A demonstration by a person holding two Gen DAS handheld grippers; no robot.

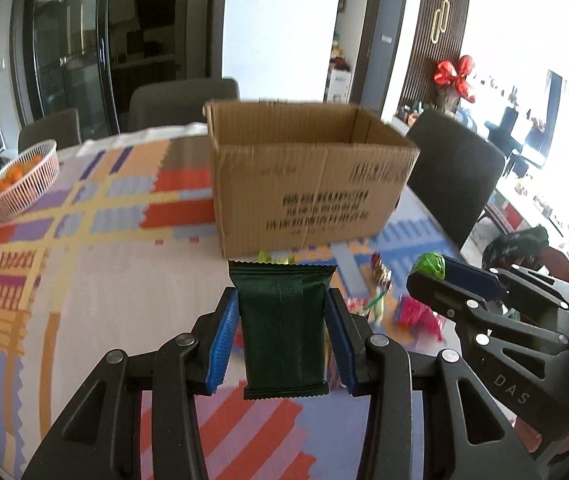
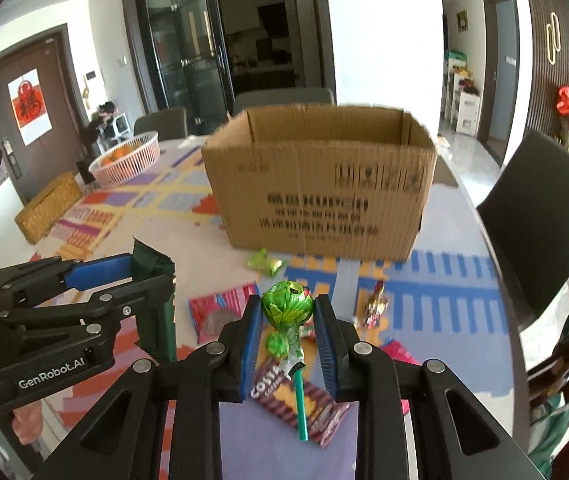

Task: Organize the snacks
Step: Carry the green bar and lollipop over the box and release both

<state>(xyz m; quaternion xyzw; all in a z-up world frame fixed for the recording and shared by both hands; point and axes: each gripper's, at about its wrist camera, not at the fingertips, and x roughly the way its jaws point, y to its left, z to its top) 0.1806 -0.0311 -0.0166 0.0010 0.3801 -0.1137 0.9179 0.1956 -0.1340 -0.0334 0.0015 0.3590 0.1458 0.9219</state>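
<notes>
My left gripper (image 1: pixel 282 304) is shut on a dark green snack packet (image 1: pixel 283 328), held above the table in front of an open cardboard box (image 1: pixel 308 176). My right gripper (image 2: pixel 288 312) is shut on a green lollipop (image 2: pixel 286 306) with its green stick hanging down, also short of the box (image 2: pixel 324 184). The right gripper with the lollipop shows in the left wrist view (image 1: pixel 430 270); the left gripper with the packet shows in the right wrist view (image 2: pixel 152 270). Loose snacks lie below: a Costa packet (image 2: pixel 312 404), a pink packet (image 2: pixel 216 312), a light green packet (image 2: pixel 264 262), a gold-red candy (image 2: pixel 376 306).
A pink basket of oranges (image 1: pixel 24 180) sits at the table's far left, with a woven yellow box (image 2: pixel 48 206) near it. Dark chairs (image 1: pixel 456 172) stand around the patterned table (image 1: pixel 104 264). The table's right edge runs close beside the right gripper.
</notes>
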